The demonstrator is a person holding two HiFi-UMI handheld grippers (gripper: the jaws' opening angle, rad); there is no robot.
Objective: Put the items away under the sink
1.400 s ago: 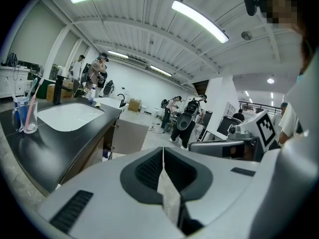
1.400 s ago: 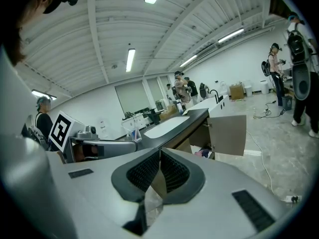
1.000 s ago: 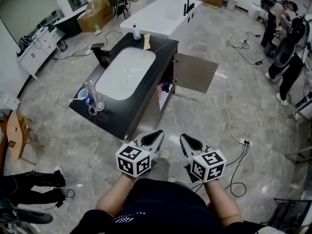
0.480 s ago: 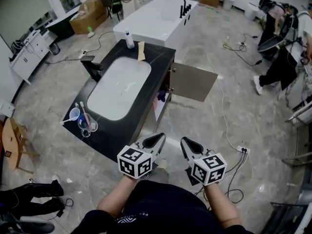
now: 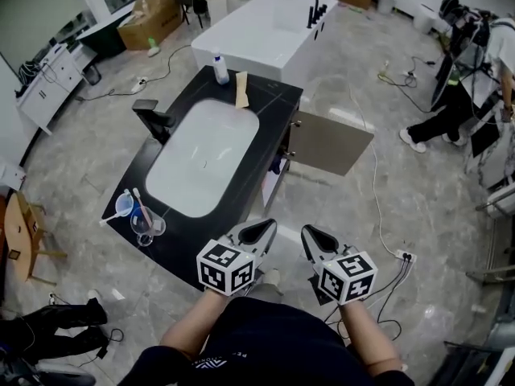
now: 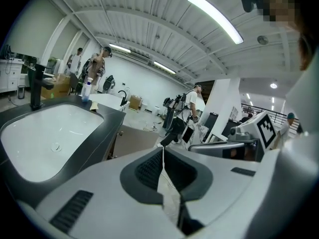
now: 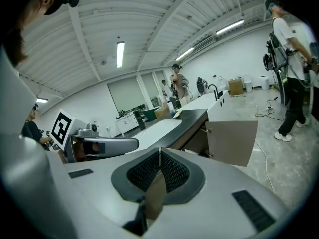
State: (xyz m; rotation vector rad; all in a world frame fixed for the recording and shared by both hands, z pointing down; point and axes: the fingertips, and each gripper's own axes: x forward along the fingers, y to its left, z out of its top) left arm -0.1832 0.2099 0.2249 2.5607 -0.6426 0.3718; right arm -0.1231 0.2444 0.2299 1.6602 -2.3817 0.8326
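**Both grippers shut and empty, facing the open vanity**

The left gripper (image 5: 259, 230) and right gripper (image 5: 315, 238) sit side by side, each with its jaws pressed together on nothing, pointing toward the black vanity (image 5: 269, 107). The cabinet door (image 5: 330, 143) under the white basin (image 5: 205, 155) stands open. At the countertop's near end stand a glass cup (image 5: 147, 225) holding a toothbrush (image 5: 138, 203) and a blue cup (image 5: 124, 206). At its far end are a white bottle (image 5: 220, 69) and a flat tan item (image 5: 242, 89), perhaps a cloth.

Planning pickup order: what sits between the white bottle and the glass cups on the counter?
Head view: only the white basin lies between bottle and cups; black faucet beside it.
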